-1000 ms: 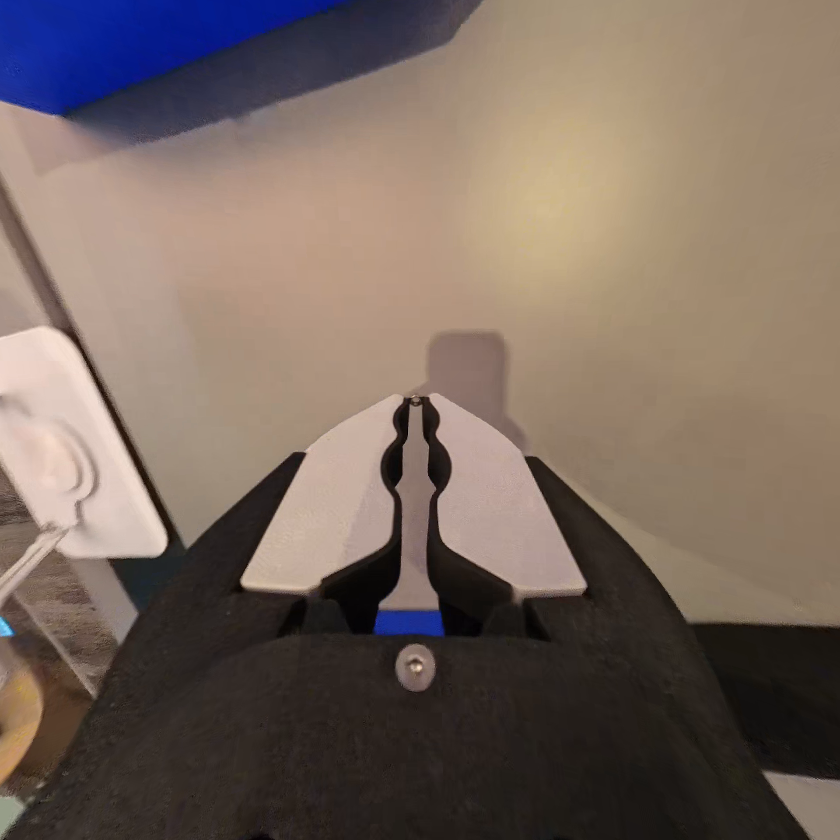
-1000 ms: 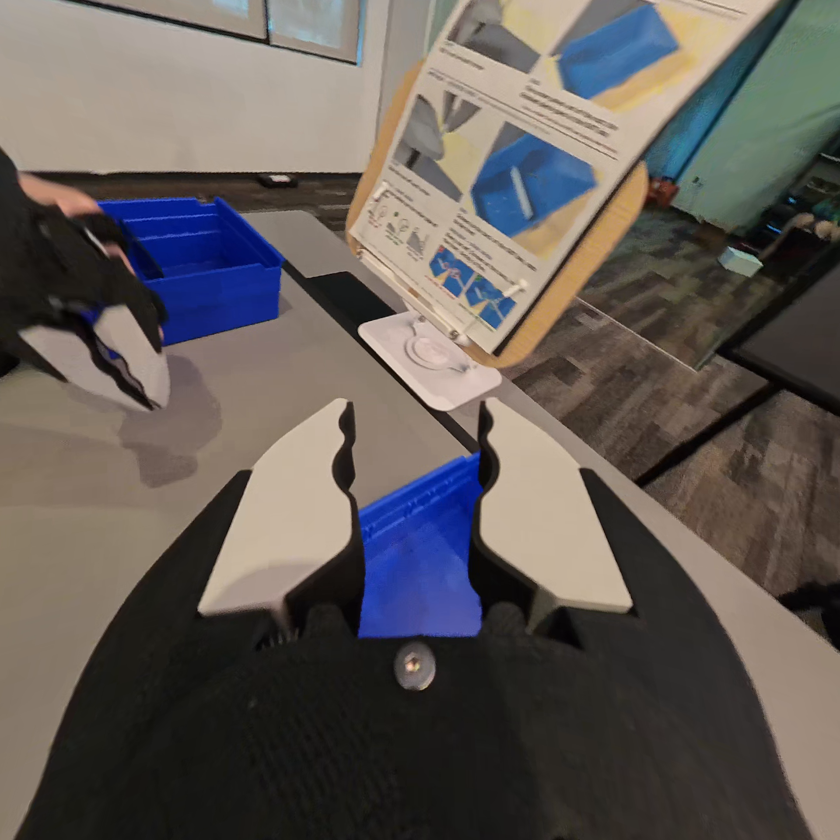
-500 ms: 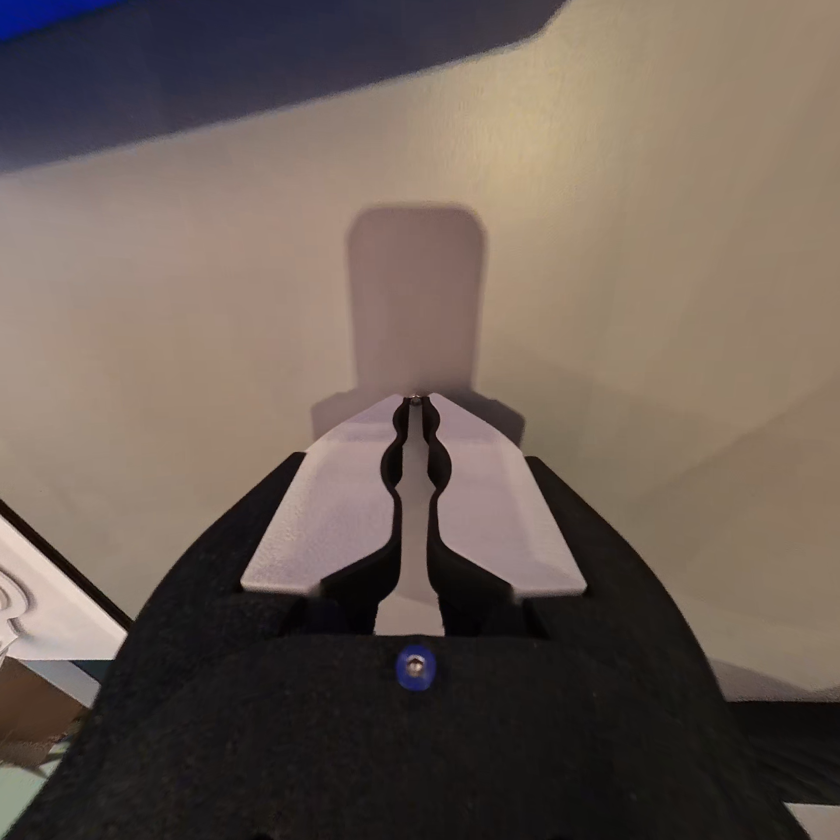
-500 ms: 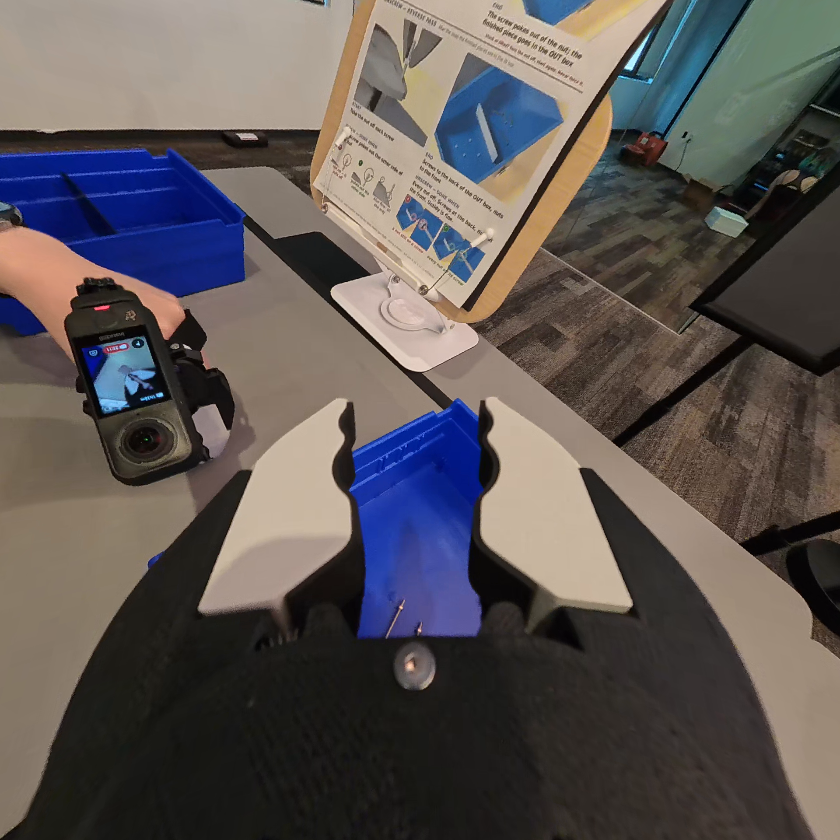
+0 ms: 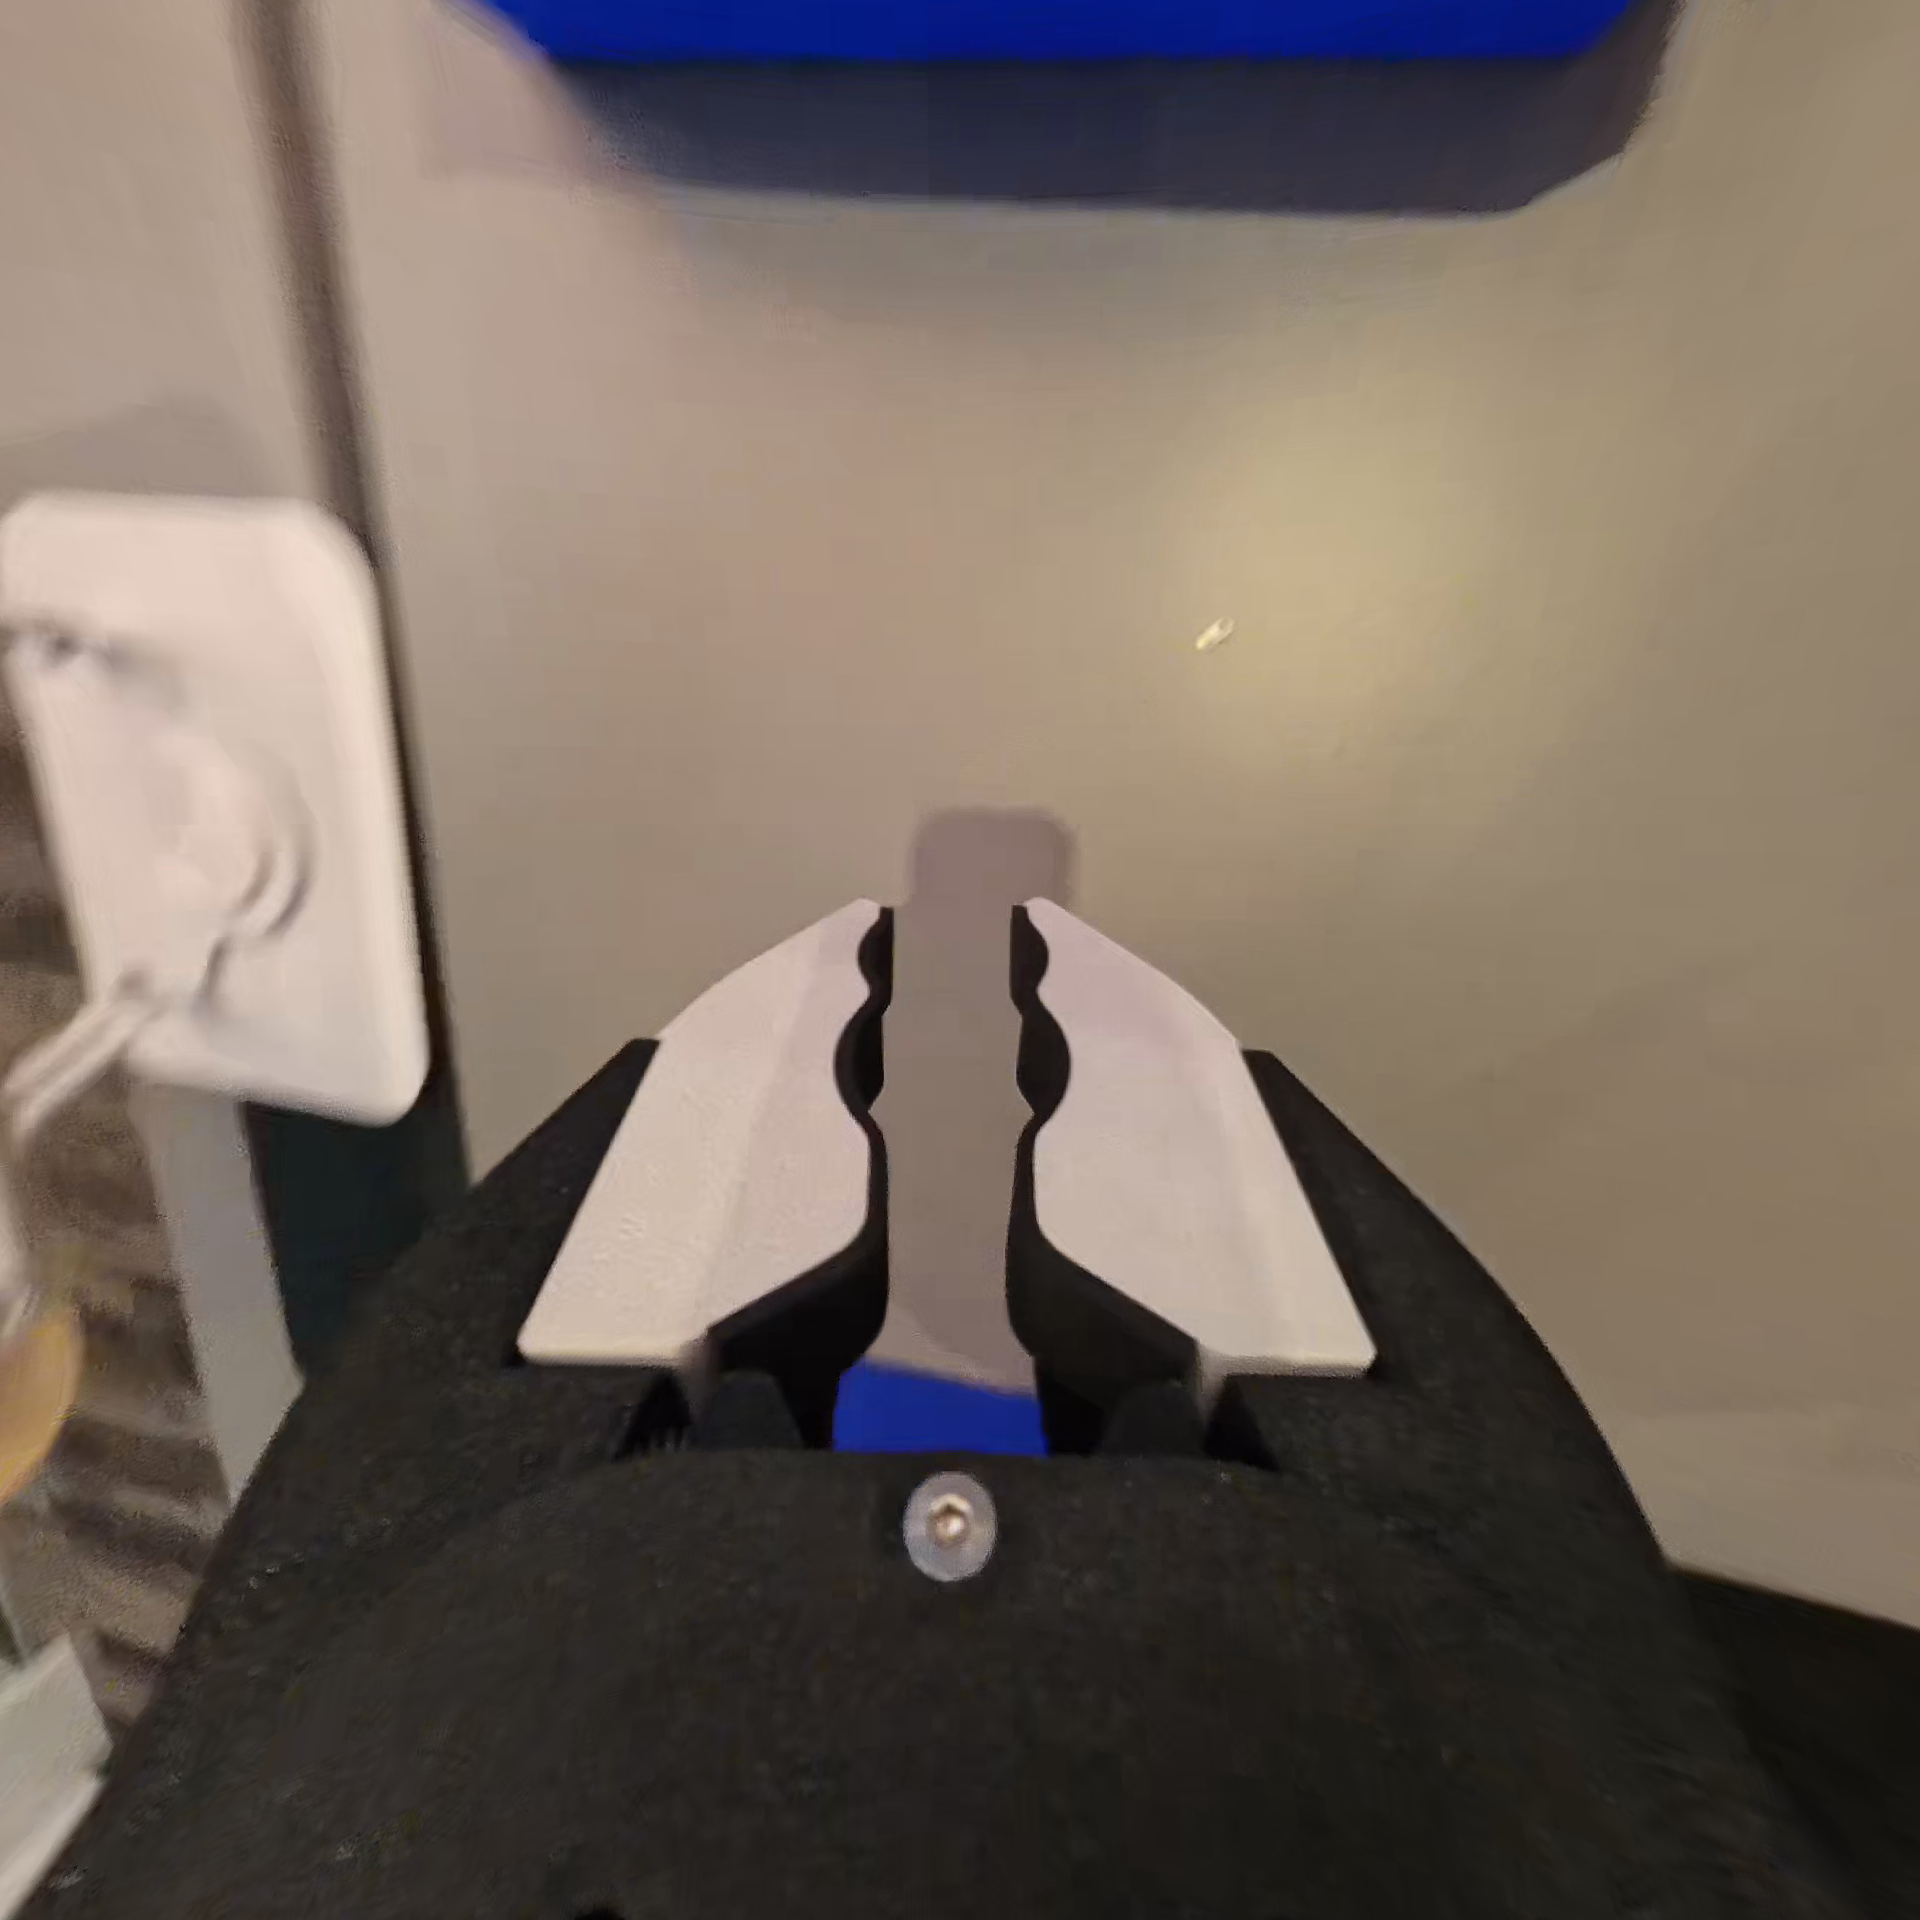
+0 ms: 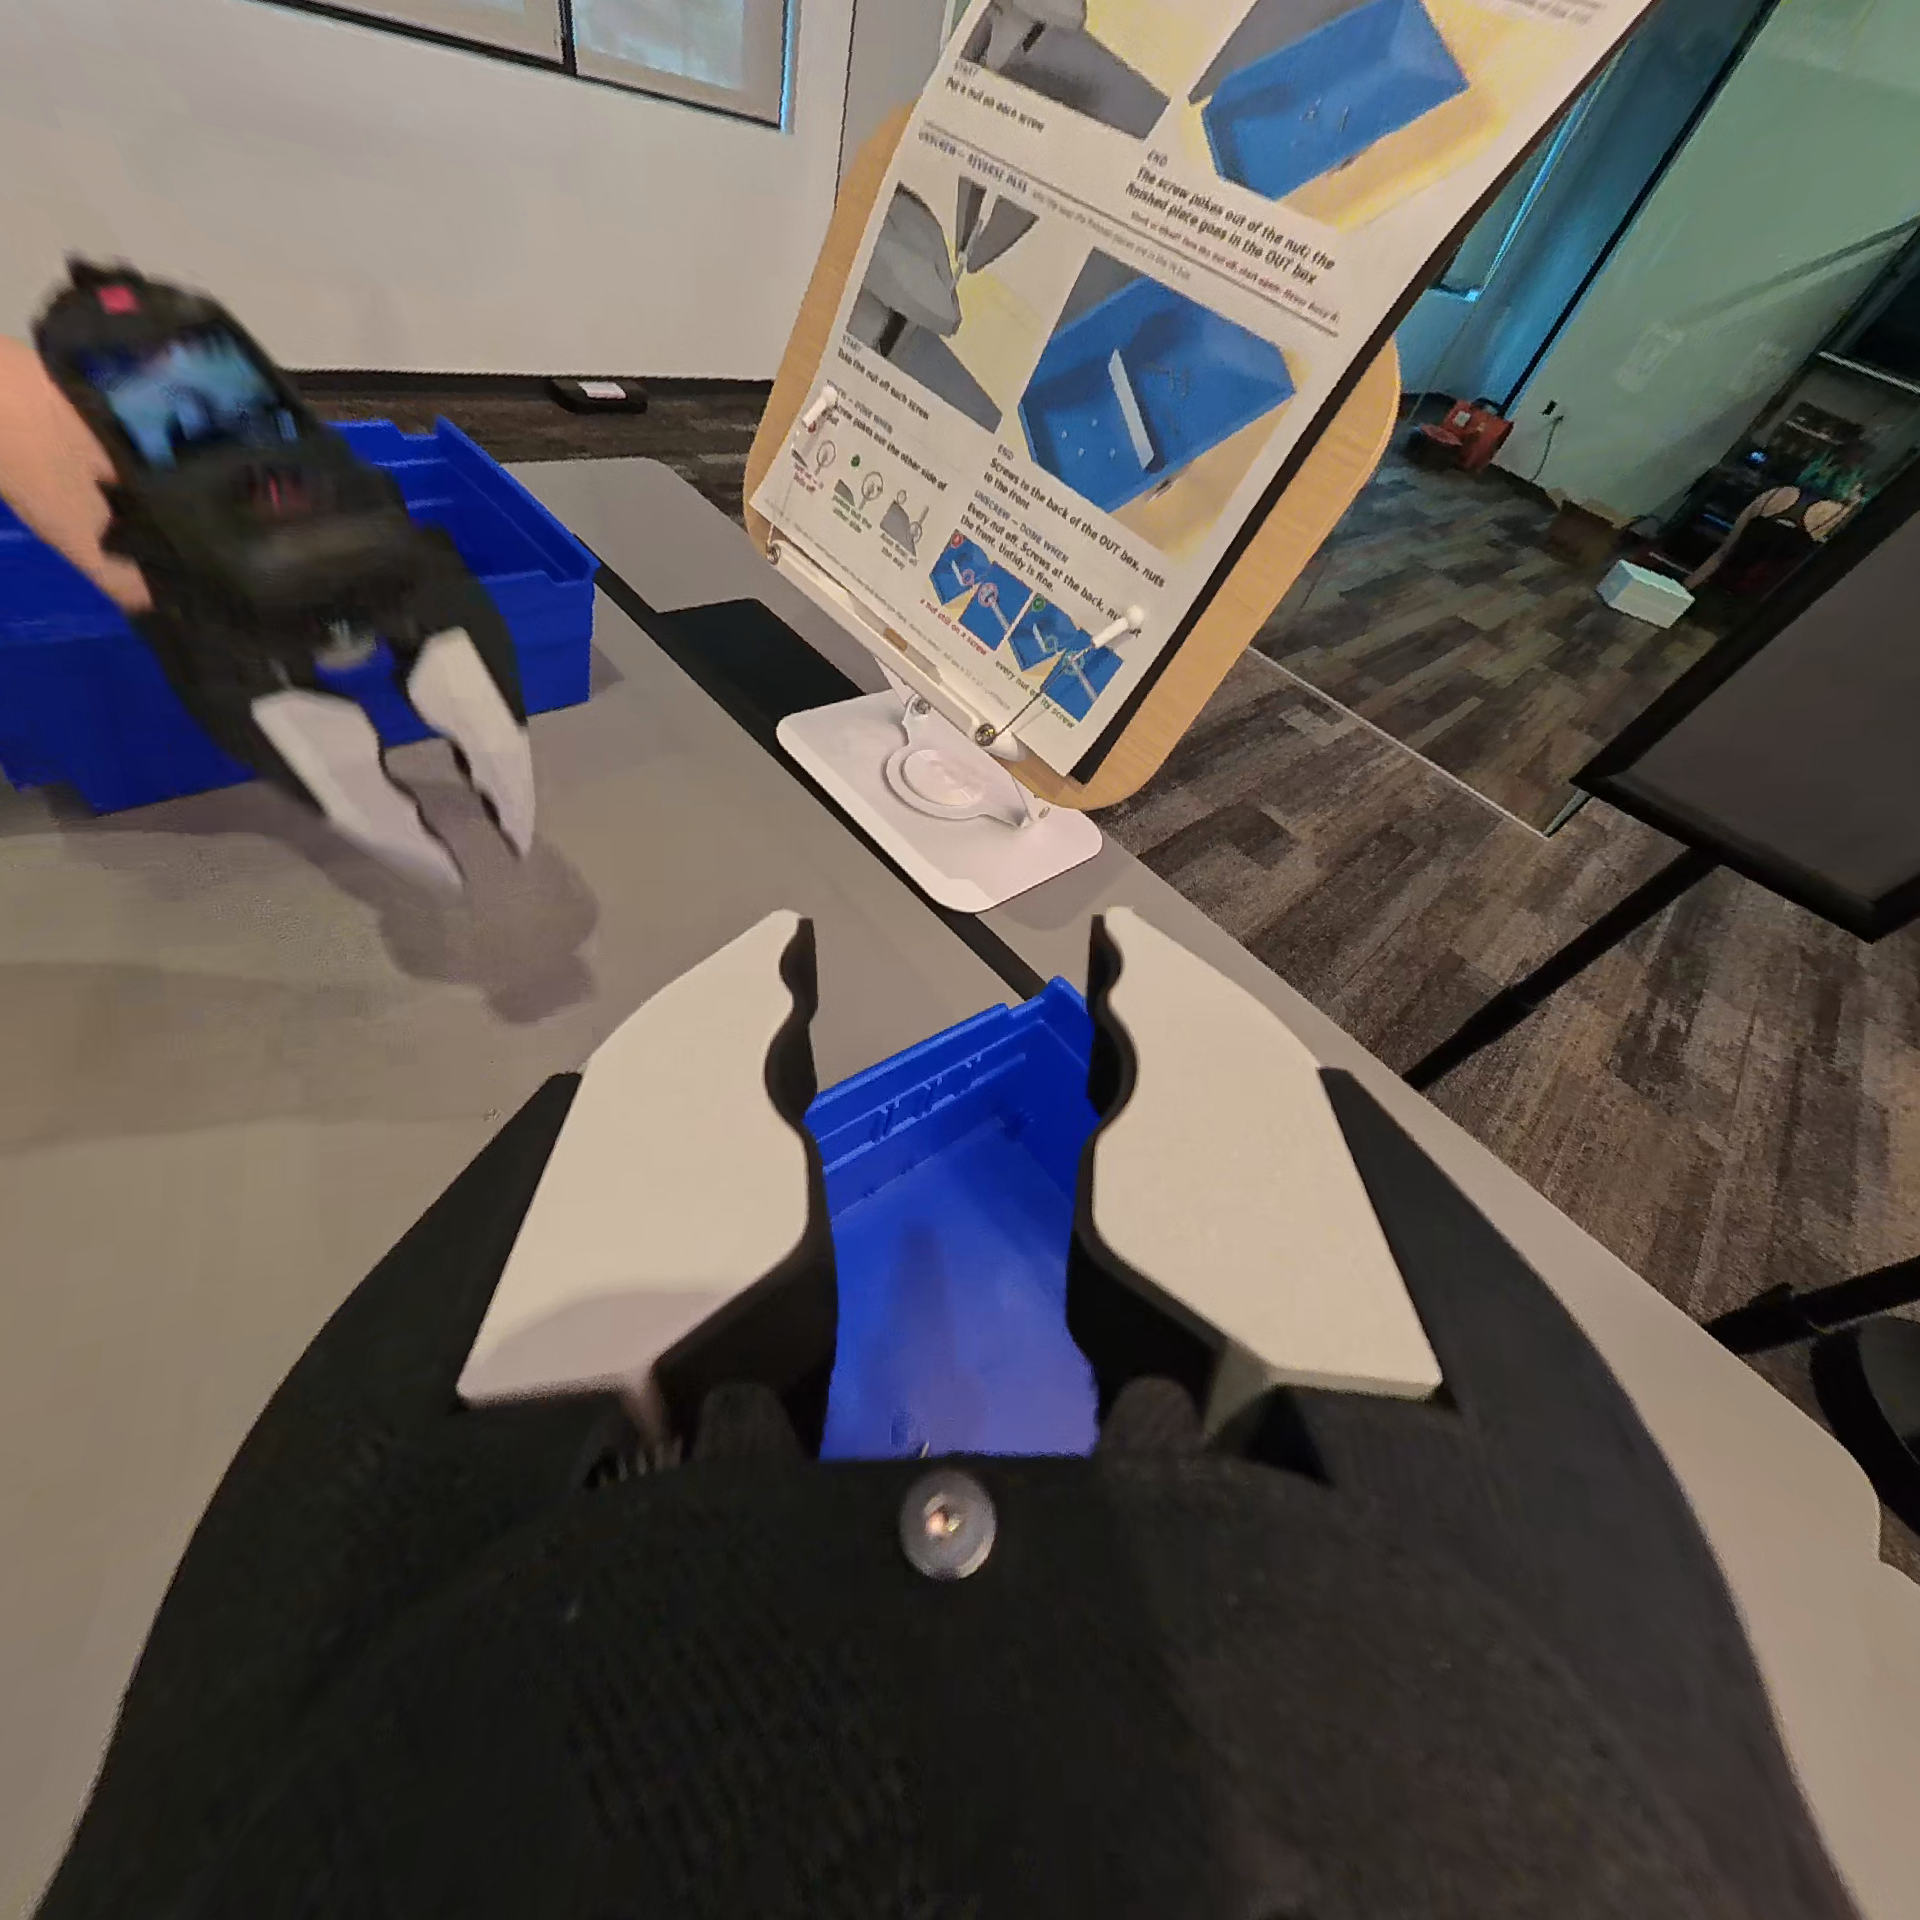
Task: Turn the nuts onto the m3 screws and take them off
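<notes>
Left gripper has opened, dropping its nut onto the table.

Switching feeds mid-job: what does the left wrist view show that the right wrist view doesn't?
Only left wrist view: a small shiny metal piece lying loose on the grey tabletop.
Only right wrist view: the printed instruction sheet, the near blue plastic bin and the open right tongs.
Both: the open left tongs, the white stand base and the far blue bin.

Small silvery piece, blurred, lying loose on grey table; screw or nut unclear.
</notes>
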Demonstrator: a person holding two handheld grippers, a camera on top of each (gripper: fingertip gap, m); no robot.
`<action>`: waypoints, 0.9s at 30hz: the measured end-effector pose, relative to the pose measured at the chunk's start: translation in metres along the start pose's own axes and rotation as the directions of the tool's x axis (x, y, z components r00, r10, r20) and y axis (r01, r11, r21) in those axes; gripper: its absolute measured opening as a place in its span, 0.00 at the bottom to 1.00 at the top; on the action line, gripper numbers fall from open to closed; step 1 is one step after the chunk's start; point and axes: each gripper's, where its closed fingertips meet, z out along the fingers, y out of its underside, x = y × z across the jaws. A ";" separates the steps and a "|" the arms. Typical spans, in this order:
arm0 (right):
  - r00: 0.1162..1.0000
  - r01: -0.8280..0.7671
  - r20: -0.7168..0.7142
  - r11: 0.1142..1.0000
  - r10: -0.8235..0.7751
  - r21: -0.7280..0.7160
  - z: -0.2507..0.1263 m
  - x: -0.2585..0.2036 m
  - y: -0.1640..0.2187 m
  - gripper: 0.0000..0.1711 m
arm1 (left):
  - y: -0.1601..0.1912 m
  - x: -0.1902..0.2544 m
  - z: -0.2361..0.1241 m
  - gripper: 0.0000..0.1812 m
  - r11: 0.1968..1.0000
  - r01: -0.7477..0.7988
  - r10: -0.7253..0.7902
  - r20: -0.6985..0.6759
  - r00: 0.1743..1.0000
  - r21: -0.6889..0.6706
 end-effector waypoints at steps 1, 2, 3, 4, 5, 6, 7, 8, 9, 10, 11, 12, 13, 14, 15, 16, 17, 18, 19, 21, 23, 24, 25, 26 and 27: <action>1.000 -0.003 -0.003 1.000 0.004 0.015 -0.001 0.001 -0.003 0.29 | 0.018 -0.015 -0.018 0.12 0.999 0.054 -0.054 0.032 0.998 -0.002; 1.000 -0.008 -0.003 0.999 0.008 0.032 -0.001 0.001 -0.006 0.29 | 0.040 -0.032 -0.035 0.12 0.993 0.115 -0.114 0.074 0.991 -0.011; 1.000 -0.015 -0.001 0.999 0.015 0.051 -0.001 0.001 -0.009 0.30 | 0.066 -0.049 -0.050 0.12 0.984 0.175 -0.170 0.125 0.977 -0.027; 1.000 -0.024 0.003 0.997 0.023 0.071 -0.001 0.001 -0.012 0.29 | 0.095 -0.064 -0.062 0.12 0.972 0.229 -0.218 0.166 0.962 -0.053; 0.999 -0.032 0.009 0.996 0.032 0.089 0.000 0.000 -0.015 0.29 | 0.125 -0.074 -0.071 0.12 0.956 0.278 -0.257 0.196 0.946 -0.091; 0.999 -0.040 0.014 0.994 0.039 0.104 0.001 0.000 -0.018 0.29 | 0.155 -0.082 -0.078 0.12 0.939 0.317 -0.284 0.224 0.932 -0.129; 0.999 -0.047 0.019 0.992 0.045 0.114 0.003 0.000 -0.019 0.29 | 0.183 -0.088 -0.081 0.12 0.923 0.349 -0.307 0.240 0.921 -0.159; 0.999 -0.052 0.021 0.991 0.050 0.119 0.005 0.000 -0.020 0.29 | 0.207 -0.090 -0.082 0.12 0.908 0.378 -0.332 0.244 0.911 -0.180; 0.998 -0.055 0.022 0.991 0.053 0.122 0.008 -0.001 -0.019 0.29 | 0.226 -0.091 -0.081 0.12 0.895 0.405 -0.360 0.234 0.903 -0.188; 0.998 -0.058 0.024 0.991 0.055 0.124 0.011 -0.001 -0.019 0.29 | 0.241 -0.090 -0.077 0.12 0.886 0.426 -0.388 0.210 0.898 -0.185; 0.998 -0.062 0.028 0.990 0.059 0.123 0.014 -0.001 -0.018 0.29 | 0.252 -0.088 -0.073 0.12 0.883 0.434 -0.402 0.186 0.896 -0.179; 0.997 -0.067 0.034 0.990 0.063 0.121 0.018 -0.002 -0.016 0.29 | 0.262 -0.089 -0.068 0.12 0.885 0.429 -0.401 0.174 0.899 -0.180; 0.997 -0.073 0.038 0.991 0.069 0.114 0.021 -0.002 -0.014 0.29 | 0.271 -0.089 -0.064 0.12 0.890 0.417 -0.391 0.162 0.906 -0.186; 0.996 -0.079 0.040 0.992 0.075 0.102 0.026 -0.001 -0.010 0.29 | 0.277 -0.089 -0.059 0.12 0.896 0.401 -0.377 0.148 0.914 -0.191; 0.996 -0.082 0.039 0.993 0.079 0.086 0.030 0.000 -0.005 0.29 | 0.282 -0.091 -0.054 0.12 0.903 0.384 -0.360 0.148 0.921 -0.191; 0.996 -0.082 0.032 0.994 0.080 0.068 0.035 0.001 -0.001 0.29 | 0.284 -0.094 -0.047 0.11 0.913 0.363 -0.340 0.144 0.929 -0.185; 0.997 -0.080 0.023 0.996 0.079 0.049 0.040 0.003 0.004 0.29 | 0.285 -0.093 -0.039 0.11 0.925 0.331 -0.311 0.126 0.942 -0.189; 0.997 -0.080 0.019 0.996 0.079 0.029 0.045 0.004 0.009 0.29 | 0.285 -0.092 -0.030 0.12 0.937 0.281 -0.262 0.114 0.958 -0.210; 0.996 -0.081 0.025 0.997 0.081 0.010 0.050 0.004 0.014 0.29 | 0.285 -0.091 -0.020 0.12 0.949 0.217 -0.198 0.105 0.975 -0.227; 0.996 -0.083 0.043 0.996 0.084 -0.025 0.059 0.001 0.023 0.29 | 0.283 -0.088 -0.002 0.12 0.961 0.114 -0.098 0.076 0.992 -0.250; 0.995 -0.078 0.063 0.996 0.081 -0.051 0.066 -0.004 0.029 0.30 | 0.279 -0.085 0.013 0.12 0.967 0.061 -0.056 0.027 0.998 -0.246; 0.994 -0.076 0.076 0.995 0.080 -0.059 0.069 -0.007 0.031 0.30 | 0.279 -0.084 0.020 0.12 0.969 0.043 -0.043 0.008 0.999 -0.244; 0.993 -0.076 0.090 0.995 0.081 -0.065 0.072 -0.009 0.032 0.30 | 0.280 -0.086 0.025 0.12 0.969 0.030 -0.033 -0.006 0.999 -0.245; 0.991 -0.078 0.106 0.995 0.085 -0.068 0.074 -0.013 0.032 0.30 | 0.280 -0.087 0.031 0.12 0.970 0.022 -0.027 -0.017 0.999 -0.242; 0.988 -0.082 0.125 0.994 0.090 -0.068 0.076 -0.016 0.032 0.30 | 0.278 -0.088 0.036 0.12 0.973 0.015 -0.021 -0.025 0.999 -0.230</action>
